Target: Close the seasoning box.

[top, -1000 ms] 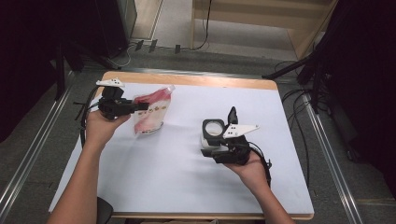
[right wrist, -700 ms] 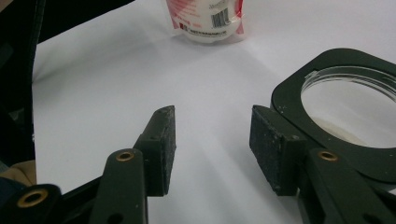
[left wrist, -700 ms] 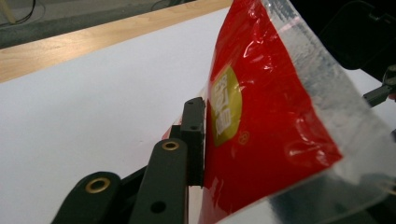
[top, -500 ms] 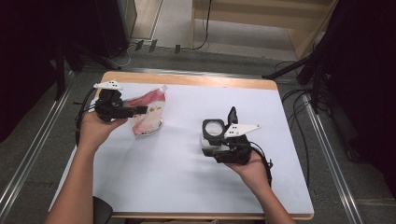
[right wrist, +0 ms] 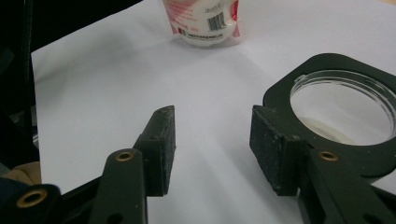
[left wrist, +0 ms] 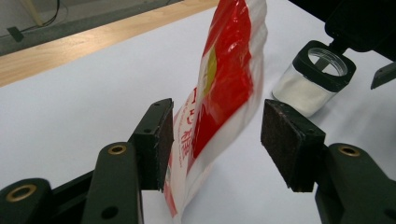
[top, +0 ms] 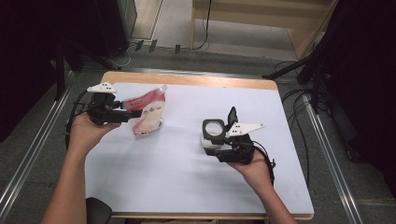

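Two hand-held grippers | left (left wrist: 215,140): just opening, pouch (left wrist: 219,93) between | right (right wrist: 212,144): spread, empty

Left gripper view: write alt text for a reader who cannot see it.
A red and white pouch stands between the left gripper's two black fingers, which have just been opening, with a gap at the right one. Behind, a clear jar with a black rim sits on the white table.

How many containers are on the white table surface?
2. A red-and-white pouch stands at the left, between the open left tongs. A clear jar with a black collar stands right of centre, beside the right tongs.
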